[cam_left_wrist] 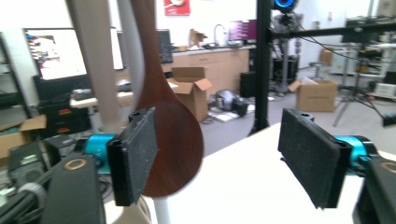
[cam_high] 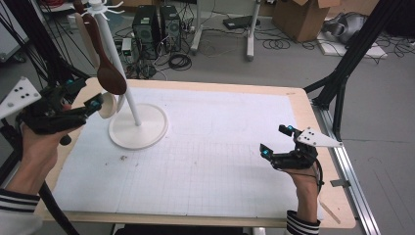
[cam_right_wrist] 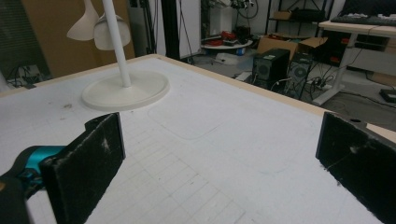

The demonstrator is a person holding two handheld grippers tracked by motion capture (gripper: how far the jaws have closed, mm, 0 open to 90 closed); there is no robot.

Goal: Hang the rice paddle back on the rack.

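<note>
Over at the table's left edge, the left hand (cam_high: 30, 147) is raised off the surface with its forearm coming up from the bottom corner, and it aims the left gripper (cam_high: 95, 104) level toward the white stand (cam_high: 138, 128). Its jaws stand well apart and hold nothing — in the left gripper view the dark wooden spoon (cam_left_wrist: 170, 135) hangs just beyond the left pad, close to it, though whether the pad brushes the bowl I cannot tell. That spoon is smooth and reddish-brown, with a broad oval bowl pointing down and a long handle running up toward the hooks at the top of the stand; in the high view it hangs beside the pole, above the round base. A pale utensil (cam_high: 106, 105) hangs lower on the same stand, right by the gripper's tip. The right hand (cam_high: 304, 183) rests low near the table's right edge with its wrist straight, and the right gripper (cam_high: 275, 142) points across the white gridded mat (cam_high: 205, 166) — jaws wide open, nothing between them. The pads on both grippers are black and rough like foam, set on teal mounts. No writing can be read anywhere; a red poster on the far wall is too blurred.
</note>
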